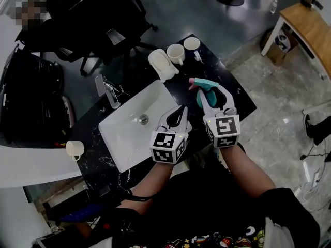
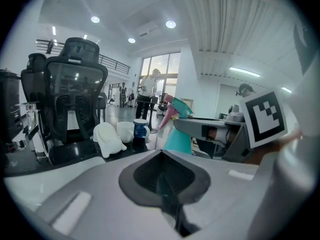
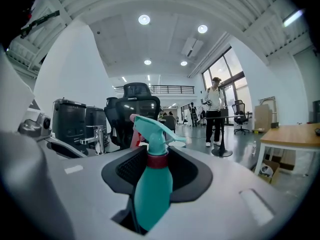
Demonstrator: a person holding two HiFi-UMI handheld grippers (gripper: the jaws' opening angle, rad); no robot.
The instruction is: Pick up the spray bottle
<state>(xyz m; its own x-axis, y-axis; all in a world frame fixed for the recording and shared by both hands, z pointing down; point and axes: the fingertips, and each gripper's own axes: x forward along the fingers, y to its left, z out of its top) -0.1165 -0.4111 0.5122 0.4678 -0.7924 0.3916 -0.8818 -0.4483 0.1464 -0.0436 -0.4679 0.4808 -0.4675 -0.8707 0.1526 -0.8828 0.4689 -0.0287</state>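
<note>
A teal spray bottle with a pink trigger and a red collar sits between the jaws of my right gripper, over the black countertop to the right of the sink. In the right gripper view the spray bottle fills the gap of the right gripper, which is shut on its body. Whether the bottle's base rests on the counter is hidden. My left gripper is over the sink's right edge, shut with nothing in it. From the left gripper the spray bottle shows ahead to the right.
A white sink basin with a chrome faucet takes up the counter's middle. Two cups and a white moulded object stand at the far end. Another cup sits left. Black office chairs stand behind, a wooden table at right.
</note>
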